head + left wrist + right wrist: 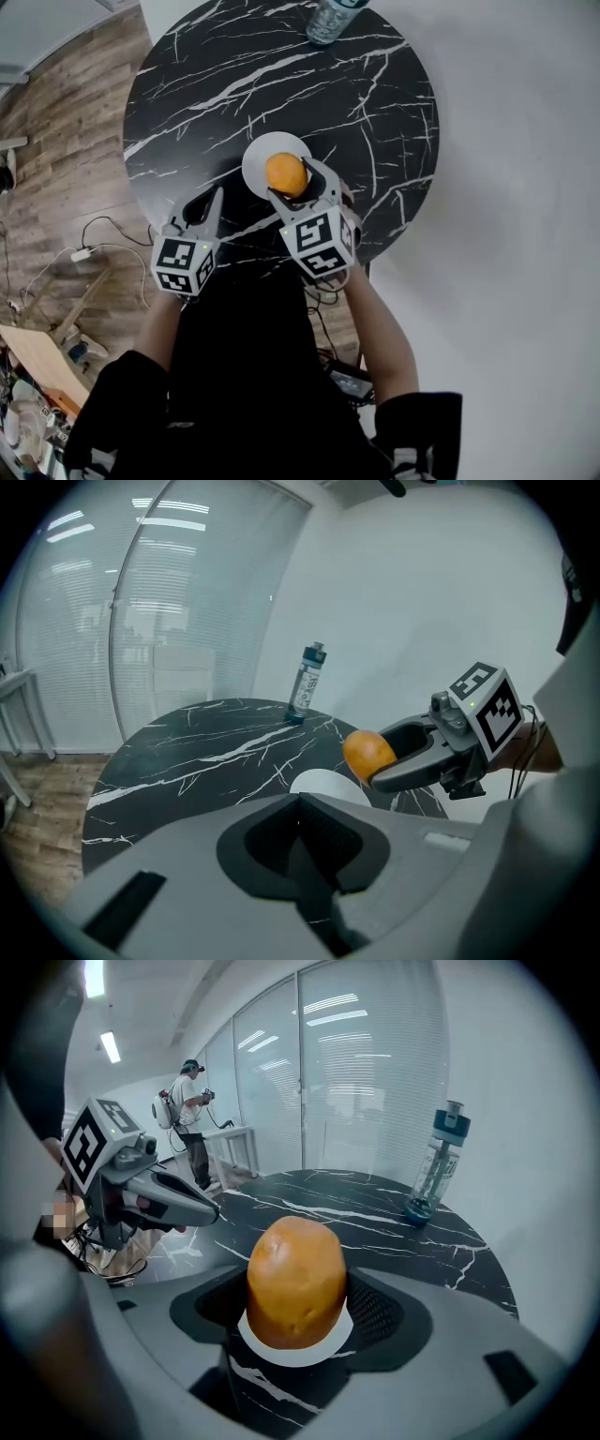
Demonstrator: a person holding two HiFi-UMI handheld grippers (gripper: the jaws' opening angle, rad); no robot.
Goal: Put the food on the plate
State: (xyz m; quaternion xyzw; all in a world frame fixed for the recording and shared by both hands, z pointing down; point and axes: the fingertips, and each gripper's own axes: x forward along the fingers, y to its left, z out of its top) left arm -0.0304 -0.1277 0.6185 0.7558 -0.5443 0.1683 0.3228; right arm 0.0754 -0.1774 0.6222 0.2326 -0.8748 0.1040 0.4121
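I count one round black marble bench [225, 84] carrying one white plate [261, 152] and one water bottle [330, 19] at the far edge. My right gripper [292, 183] is clamped on the single orange-coloured food piece [295, 1279] and holds it just above the plate, not touching it. My left gripper [204, 208] hangs near the bench's near edge, its jaws closed together and gripping nothing.

Orange food [286, 174] seemingly above white plate [257, 156]
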